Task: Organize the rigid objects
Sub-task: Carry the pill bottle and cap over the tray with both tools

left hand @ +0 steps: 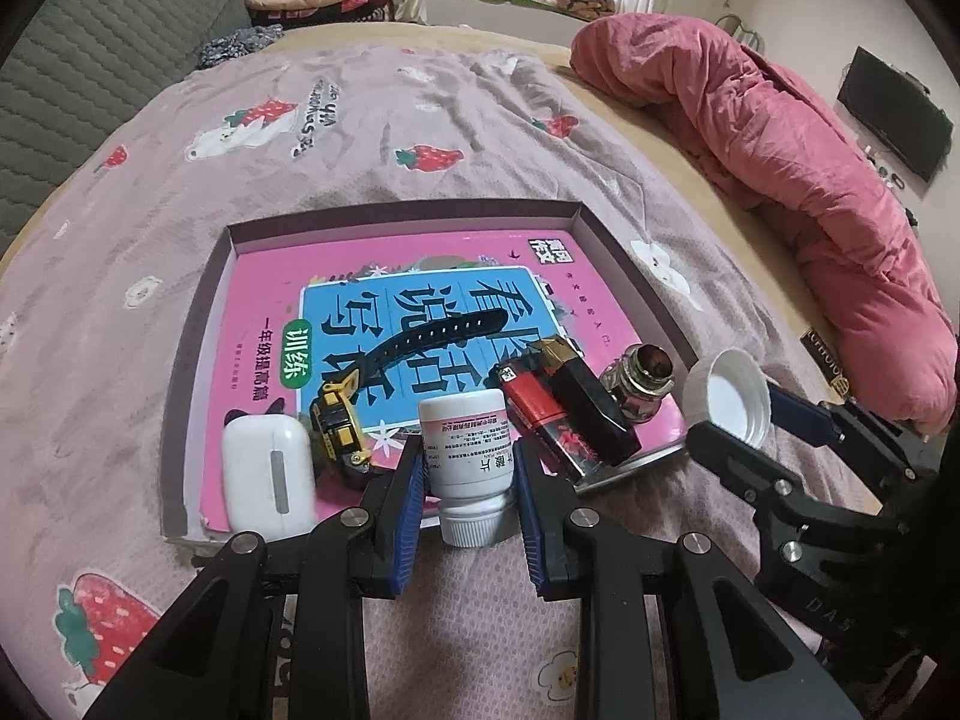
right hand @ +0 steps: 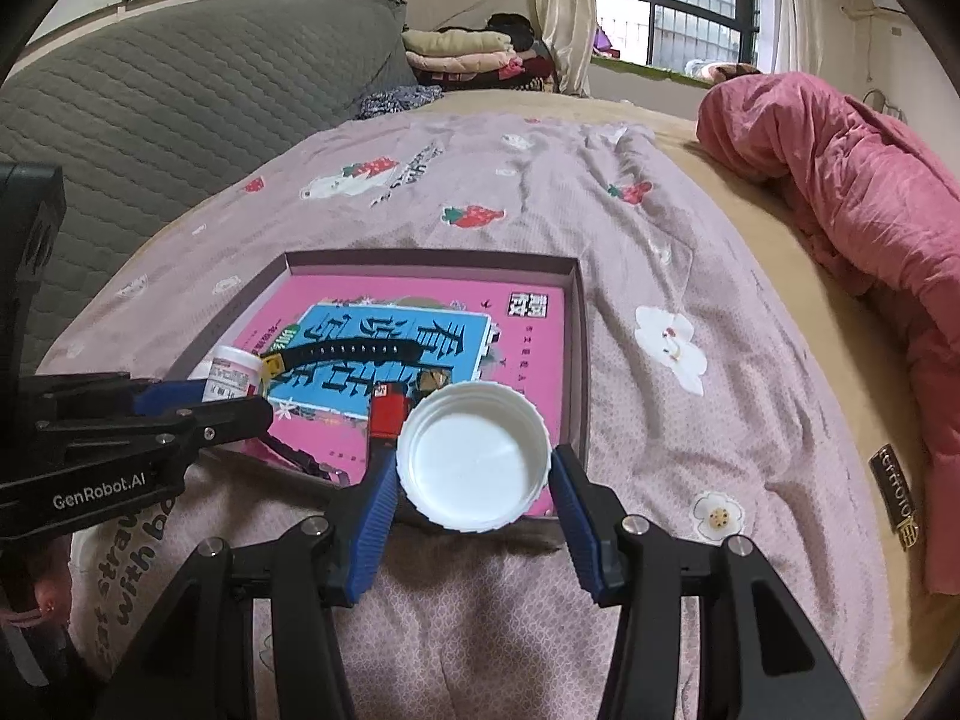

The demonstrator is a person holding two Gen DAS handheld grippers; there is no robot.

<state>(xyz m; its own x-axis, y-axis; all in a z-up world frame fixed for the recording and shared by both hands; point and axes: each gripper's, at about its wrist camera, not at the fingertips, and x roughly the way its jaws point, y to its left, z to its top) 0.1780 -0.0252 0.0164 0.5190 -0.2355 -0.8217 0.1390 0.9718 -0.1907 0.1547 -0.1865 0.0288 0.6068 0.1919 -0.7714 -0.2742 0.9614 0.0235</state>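
Note:
My left gripper is shut on a white pill bottle, held upside down with its threaded neck toward me, at the near edge of a shallow box lid. My right gripper is shut on the bottle's white ribbed cap, its open side facing me; the cap also shows in the left wrist view. The bottle shows in the right wrist view at the left. The lid holds a pink book, a black watch strap, a yellow toy, a white earbud case, a red lighter, a black lipstick and a small glass jar.
The lid lies on a pink strawberry-print bedsheet. A rolled pink quilt runs along the right. A grey quilted headboard stands at the left. Folded clothes are stacked at the back by the window.

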